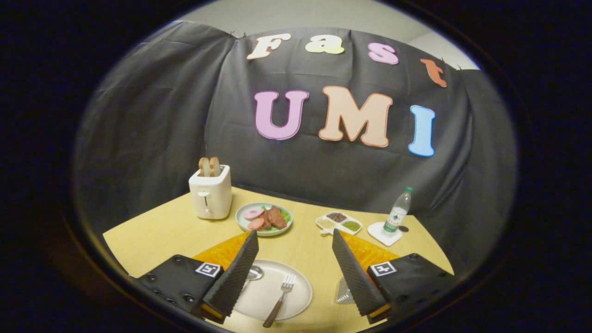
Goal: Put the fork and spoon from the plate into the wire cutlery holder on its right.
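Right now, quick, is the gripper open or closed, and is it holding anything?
Gripper: open and holding nothing, its fingers spread wide above the plate, with the fork lying between them.

On the one wooden table [152, 240] stands one white plate [263, 296], and on it lie one fork [280, 298] and one spoon [253, 273]. Beyond the plate are one toaster [211, 194] holding two bread slices [209, 166], one green plate of food [264, 218], one divided dish [339, 222] with three fillings, and one water bottle [397, 212] on one white coaster [384, 233]. To the plate's right sits one wire holder [343, 292], partly hidden behind one of the two fingers [240, 273] of the single, spread-apart gripper [296, 243].
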Available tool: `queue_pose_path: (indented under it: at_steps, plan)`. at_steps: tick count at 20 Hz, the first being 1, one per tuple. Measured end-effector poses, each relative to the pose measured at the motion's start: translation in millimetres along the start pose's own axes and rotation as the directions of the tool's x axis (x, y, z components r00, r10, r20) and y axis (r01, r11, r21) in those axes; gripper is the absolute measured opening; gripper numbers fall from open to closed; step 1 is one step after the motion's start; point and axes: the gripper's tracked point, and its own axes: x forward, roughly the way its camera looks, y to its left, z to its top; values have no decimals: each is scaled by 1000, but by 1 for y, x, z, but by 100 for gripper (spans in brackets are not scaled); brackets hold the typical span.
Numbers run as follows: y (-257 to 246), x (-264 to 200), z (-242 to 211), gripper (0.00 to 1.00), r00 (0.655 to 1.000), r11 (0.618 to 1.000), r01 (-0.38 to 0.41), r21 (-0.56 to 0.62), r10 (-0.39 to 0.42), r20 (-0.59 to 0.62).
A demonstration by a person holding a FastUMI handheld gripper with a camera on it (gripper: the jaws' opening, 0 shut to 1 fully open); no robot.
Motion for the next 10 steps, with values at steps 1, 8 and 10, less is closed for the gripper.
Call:
queue_pose_path:
  at_steps: [1, 8, 10]
  plan:
    - [0, 3, -12, 100, 999, 1000, -2, 1, 2, -34]
    - [2, 14, -104, 100, 964, 998, 0, 61, 16, -264]
    - [3, 17, -120, 100, 954, 998, 1, 67, 19, -298]
